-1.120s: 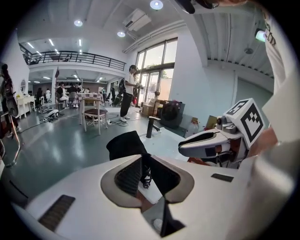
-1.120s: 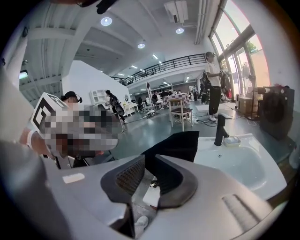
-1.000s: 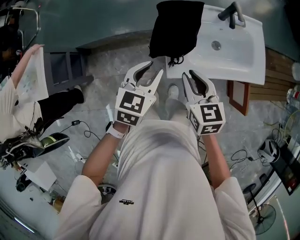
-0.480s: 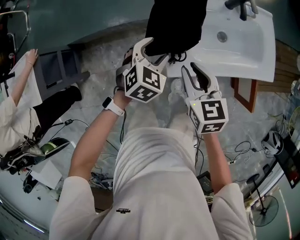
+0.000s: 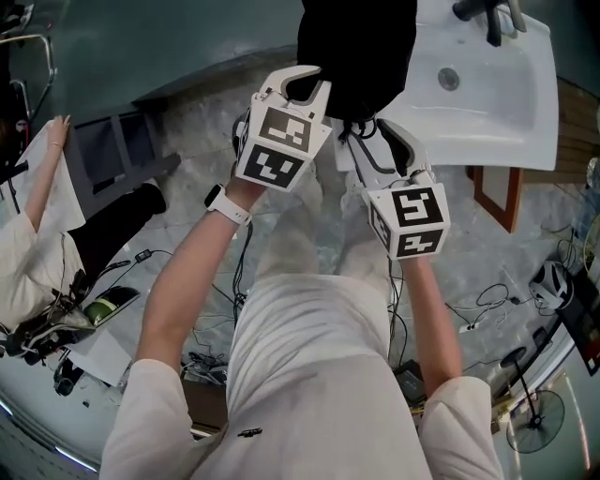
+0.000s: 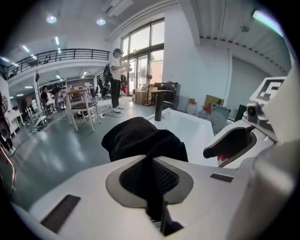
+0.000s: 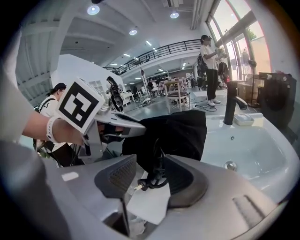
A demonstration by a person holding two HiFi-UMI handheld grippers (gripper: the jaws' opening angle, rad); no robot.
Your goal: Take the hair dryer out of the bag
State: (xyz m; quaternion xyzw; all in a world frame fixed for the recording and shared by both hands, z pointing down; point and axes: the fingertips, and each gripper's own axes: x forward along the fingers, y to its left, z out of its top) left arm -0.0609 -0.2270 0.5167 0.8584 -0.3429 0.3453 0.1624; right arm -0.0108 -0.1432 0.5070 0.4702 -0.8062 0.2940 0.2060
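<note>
A black bag [image 5: 356, 47] lies slumped over the near left corner of a white sink [image 5: 487, 103]. The hair dryer itself is hidden inside it. Only its black cord [image 5: 361, 127] hangs from the bag's lower edge, coiled, with the plug [image 7: 136, 186] showing. My left gripper [image 5: 302, 86] is at the bag's left lower edge, and in the left gripper view it [image 6: 151, 161] is shut, with a fold of the bag [image 6: 140, 140] pinched between the pads. My right gripper [image 5: 380, 141] sits just below the bag. Its jaws are opening around the cord [image 7: 154, 176], and the pads are not pressing on it.
A black faucet [image 5: 492, 14] stands at the sink's far side, and the drain [image 5: 449, 79] is in the basin. A framed board [image 5: 494, 192] leans below the sink on the right. A seated person [image 5: 37, 216] is at the left, and cables [image 5: 150, 253] lie on the floor.
The left gripper went forward from near my waist to the bag's edge, opened wide and then shut on the fabric. The right gripper moved up to the hanging cord and its jaws spread wider.
</note>
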